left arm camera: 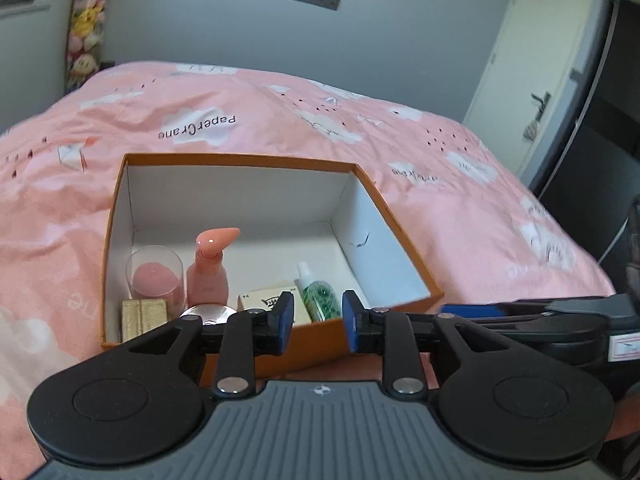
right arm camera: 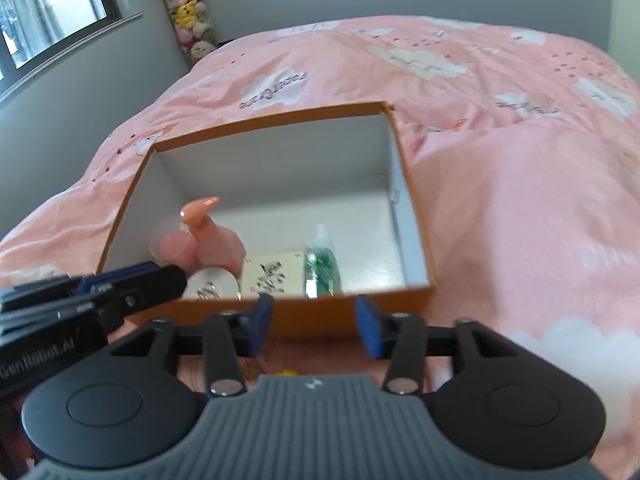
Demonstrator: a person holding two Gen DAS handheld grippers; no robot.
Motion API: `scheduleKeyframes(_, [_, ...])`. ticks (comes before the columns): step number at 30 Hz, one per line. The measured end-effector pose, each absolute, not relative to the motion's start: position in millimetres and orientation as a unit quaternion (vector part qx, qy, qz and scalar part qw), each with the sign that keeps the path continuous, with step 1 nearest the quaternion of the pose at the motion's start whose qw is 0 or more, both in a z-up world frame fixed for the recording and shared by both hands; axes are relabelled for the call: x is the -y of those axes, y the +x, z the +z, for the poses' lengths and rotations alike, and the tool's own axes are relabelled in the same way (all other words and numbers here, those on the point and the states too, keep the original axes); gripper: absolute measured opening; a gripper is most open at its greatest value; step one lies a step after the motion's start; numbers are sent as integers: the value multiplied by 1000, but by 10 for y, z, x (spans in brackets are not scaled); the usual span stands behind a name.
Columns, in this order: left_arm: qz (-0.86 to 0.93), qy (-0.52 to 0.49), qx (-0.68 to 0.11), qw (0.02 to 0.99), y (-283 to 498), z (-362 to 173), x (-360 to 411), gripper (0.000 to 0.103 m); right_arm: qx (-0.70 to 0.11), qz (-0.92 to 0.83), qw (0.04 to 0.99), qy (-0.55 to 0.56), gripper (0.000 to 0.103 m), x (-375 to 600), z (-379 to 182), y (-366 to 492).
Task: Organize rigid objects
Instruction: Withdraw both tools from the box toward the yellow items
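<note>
Bed [left arm camera: 280, 100]: box [left arm camera: 240, 158] beyond empty fingers [left arm camera: 286, 320].

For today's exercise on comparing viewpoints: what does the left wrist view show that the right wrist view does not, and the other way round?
Only the left wrist view: a white door with a dark handle, a small gold box in the box's near corner, and the right gripper coming in from the right edge.
Only the right wrist view: a window, and the left gripper coming in from the left.
Both: the orange box on the pink bedcover, holding a pink pump bottle, a pink candle glass, a green bottle and a printed card box; plush toys in the corner.
</note>
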State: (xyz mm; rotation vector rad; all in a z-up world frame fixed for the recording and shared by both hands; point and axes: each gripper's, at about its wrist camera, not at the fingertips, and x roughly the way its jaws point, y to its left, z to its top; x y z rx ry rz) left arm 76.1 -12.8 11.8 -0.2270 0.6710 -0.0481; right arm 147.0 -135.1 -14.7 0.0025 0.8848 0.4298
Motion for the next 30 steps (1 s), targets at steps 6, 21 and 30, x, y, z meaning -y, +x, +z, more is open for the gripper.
scheduleKeyframes(6, [-46,-125,-375,917,688,-21,52,30,-402,197,894,16,65,1545,-272,1110])
scheduleKeyframes(21, [-103,-135,-499,850,676,-506,178,50,-550,121,821,92,64,1971,-702,989])
scheduleKeyframes(30, [-107,-160,-518,834,886,-664,233,54,-549,132,821,87,52,1896,-776,1104])
